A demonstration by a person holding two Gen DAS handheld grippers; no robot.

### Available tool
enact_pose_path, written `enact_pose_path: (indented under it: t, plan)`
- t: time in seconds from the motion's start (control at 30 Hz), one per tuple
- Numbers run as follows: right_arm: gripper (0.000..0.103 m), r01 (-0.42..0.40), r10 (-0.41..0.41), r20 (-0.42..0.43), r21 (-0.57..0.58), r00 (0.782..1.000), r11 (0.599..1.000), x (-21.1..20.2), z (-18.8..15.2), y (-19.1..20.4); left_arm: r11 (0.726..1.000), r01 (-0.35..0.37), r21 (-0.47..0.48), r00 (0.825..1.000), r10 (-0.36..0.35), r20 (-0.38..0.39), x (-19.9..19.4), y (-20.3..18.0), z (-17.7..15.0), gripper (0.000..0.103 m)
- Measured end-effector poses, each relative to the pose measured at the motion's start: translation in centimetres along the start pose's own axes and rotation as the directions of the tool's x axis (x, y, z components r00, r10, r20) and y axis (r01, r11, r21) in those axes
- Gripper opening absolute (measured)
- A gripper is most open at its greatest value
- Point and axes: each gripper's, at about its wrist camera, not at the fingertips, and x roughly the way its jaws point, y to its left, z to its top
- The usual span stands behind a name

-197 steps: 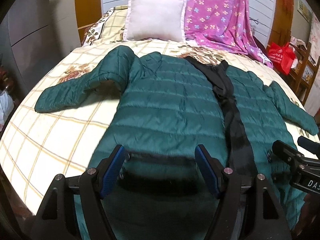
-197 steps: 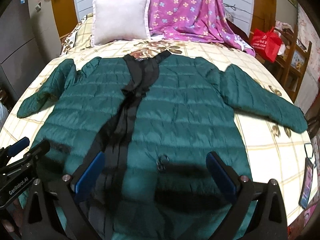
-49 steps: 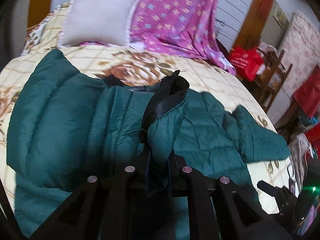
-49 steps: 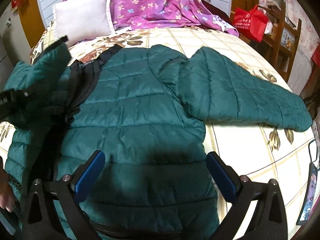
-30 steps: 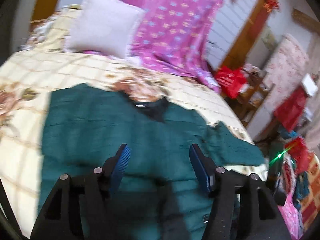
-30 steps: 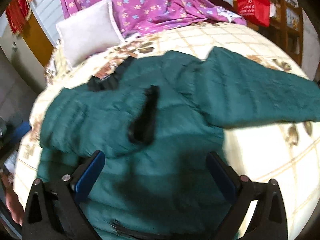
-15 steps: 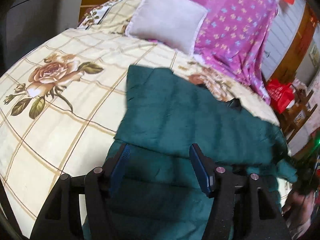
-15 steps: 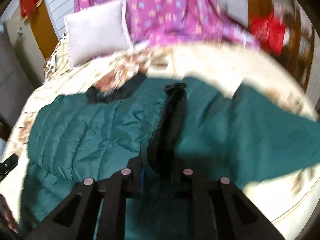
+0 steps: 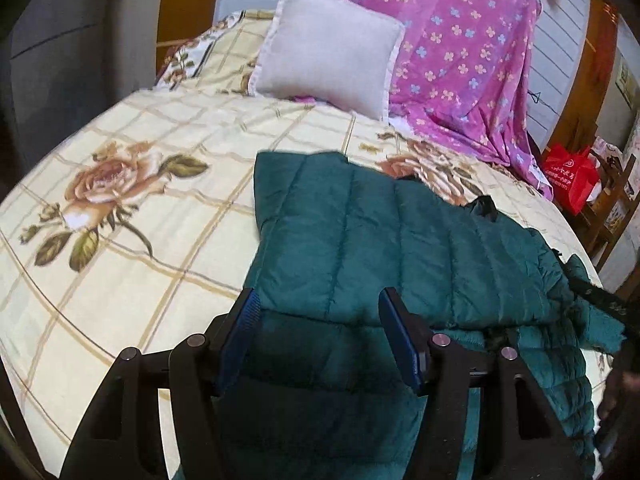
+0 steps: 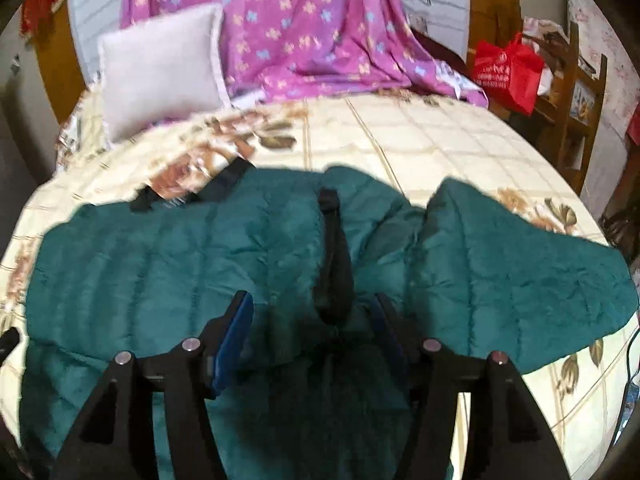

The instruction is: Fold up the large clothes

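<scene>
A dark green quilted jacket (image 9: 400, 248) lies on the bed, its left sleeve folded across the body. My left gripper (image 9: 320, 312) hovers open over the near left edge of the jacket, nothing between its blue pads (image 9: 246, 316). In the right wrist view the same jacket (image 10: 160, 272) fills the middle, with its right sleeve (image 10: 520, 272) spread out to the right. My right gripper (image 10: 310, 316) is opening. The folded sleeve's black cuff (image 10: 334, 272) lies loose between its jaws, and the pads do not press on it.
The bed has a cream checked sheet with roses (image 9: 120, 216). A white pillow (image 9: 324, 48) and a purple flowered blanket (image 9: 460, 60) sit at the head. A red bag (image 10: 506, 68) hangs on a wooden shelf (image 10: 576, 108) to the right.
The left sleeve went across the jacket's body and the left gripper let it go and drew back to the left. The right gripper, shut on the black cuff half a second ago, now stands apart.
</scene>
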Motion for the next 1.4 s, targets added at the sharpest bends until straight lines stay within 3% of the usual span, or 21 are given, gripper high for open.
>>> enact_pose_path:
  t: [0.17, 0.27, 0.37, 0.47, 0.6, 0.77, 0.93, 1.07, 1.4]
  plan:
    - [0.064, -0.107, 0.106, -0.022, -0.066, 0.994, 0.992, 0.5, 1.4, 3.4, 0.998, -0.037, 0.05, 0.999, 0.036, 0.021, 0.2, -0.5, 0.4, 0.043]
    - [0.064, -0.088, 0.084, -0.048, -0.087, 0.995, 0.992, 2.4, 1.3, 4.3, 0.997, -0.046, 0.063, 0.999, 0.045, 0.011, 0.9, -0.5, 0.7, 0.043]
    - [0.064, -0.054, 0.053, -0.108, -0.007, 0.993, 0.999, 5.2, 0.4, 3.0, 0.996, -0.06, 0.069, 0.998, 0.06, 0.008, 1.5, -0.4, 1.0, 0.043]
    - [0.064, -0.079, 0.083, -0.114, 0.039, 0.99, 0.996, 6.6, -1.2, 1.8, 0.996, -0.07, 0.06, 0.998, 0.07, -0.004, 2.2, 0.1, 1.1, 0.043]
    - [0.064, -0.043, 0.037, -0.141, -0.043, 0.989, 0.998, 6.0, -1.1, 2.9, 0.998, -0.065, 0.025, 0.997, 0.066, -0.037, 3.0, 0.8, 1.0, 0.043]
    - [0.065, -0.06, 0.055, -0.102, -0.041, 0.993, 0.997, 2.9, -1.0, 2.8, 0.997, -0.069, 0.027, 0.997, 0.069, -0.029, 2.9, 0.7, 1.0, 0.043]
    - [0.074, 0.003, -0.012, -0.123, -0.077, 0.992, 0.997, 3.8, -2.0, 2.4, 0.997, -0.073, 0.038, 0.997, 0.074, -0.035, 3.2, 0.5, 0.9, 0.043]
    - [0.074, -0.004, -0.008, -0.144, -0.087, 0.99, 0.996, 4.5, -2.4, 2.5, 0.996, -0.075, 0.045, 0.996, 0.077, -0.044, 3.1, 0.2, 0.7, 0.043]
    - [0.076, -0.016, 0.005, -0.109, -0.096, 0.994, 0.995, -1.0, -5.3, 1.6, 0.994, -0.031, 0.106, 0.999, 0.032, -0.01, 0.7, -2.3, -0.3, 0.043]
